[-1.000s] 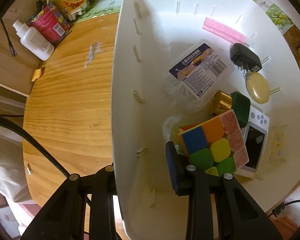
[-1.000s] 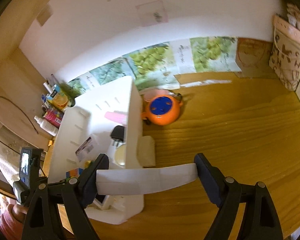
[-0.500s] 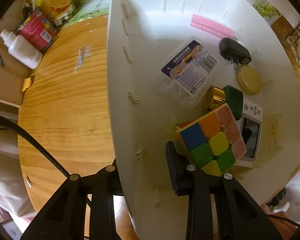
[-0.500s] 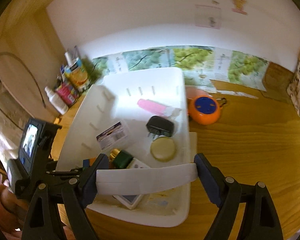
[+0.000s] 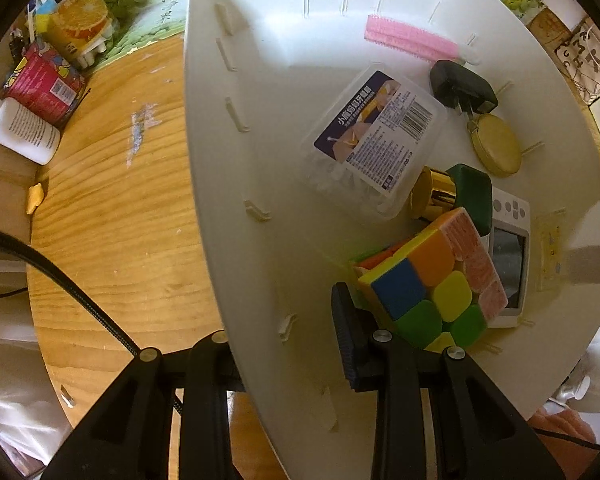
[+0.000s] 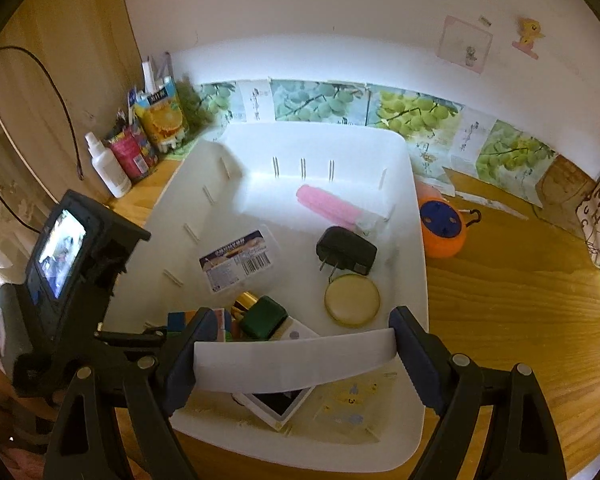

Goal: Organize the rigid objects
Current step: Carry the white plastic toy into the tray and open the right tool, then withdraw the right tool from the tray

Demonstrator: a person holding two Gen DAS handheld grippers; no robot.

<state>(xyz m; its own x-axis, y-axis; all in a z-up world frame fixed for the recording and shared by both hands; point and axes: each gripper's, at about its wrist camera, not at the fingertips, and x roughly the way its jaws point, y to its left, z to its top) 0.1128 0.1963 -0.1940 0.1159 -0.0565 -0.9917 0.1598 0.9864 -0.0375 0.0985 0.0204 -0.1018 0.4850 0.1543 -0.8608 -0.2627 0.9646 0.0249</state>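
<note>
Sitting on a wooden tabletop (image 6: 520, 300) is a large white plastic bin (image 6: 414, 240) with slotted inner walls, holding a jumble of small hard items. The left tongs (image 5: 284, 344) point straight down and are clamped at a narrow setting on the bin's left wall, one finger outside, the blue-padded one inside. Just beside that inner finger lies a multicoloured puzzle cube (image 5: 428, 280), resting partly on a white device with a dark screen (image 5: 508, 264). Next to them are a dark green block with a gold cap (image 5: 456, 196), a clear plastic box with a blue label and barcode (image 5: 380, 132), a black plug adapter (image 5: 460, 88), a round yellowish tin (image 5: 494, 146) touching the adapter's prongs, and a pink comb-like strip (image 5: 408, 38) near the far wall. The right tongs (image 6: 294, 354) hover over the bin's near end, tilted downward, their jaws set wide and opening, with a flat white divider strip (image 6: 294, 364) spanning the gap end to end between the blue pads; it cannot be told whether the pads still press on it. Outside the bin, just beside its right wall, sits an orange round object with a blue face (image 6: 442, 230). At the back left corner of the tabletop stand a white bottle (image 6: 108, 168), a pink packet (image 6: 130, 152) and an orange juice carton (image 6: 160, 120). A strip of grape pictures (image 6: 412, 112) lines the wall behind.
</note>
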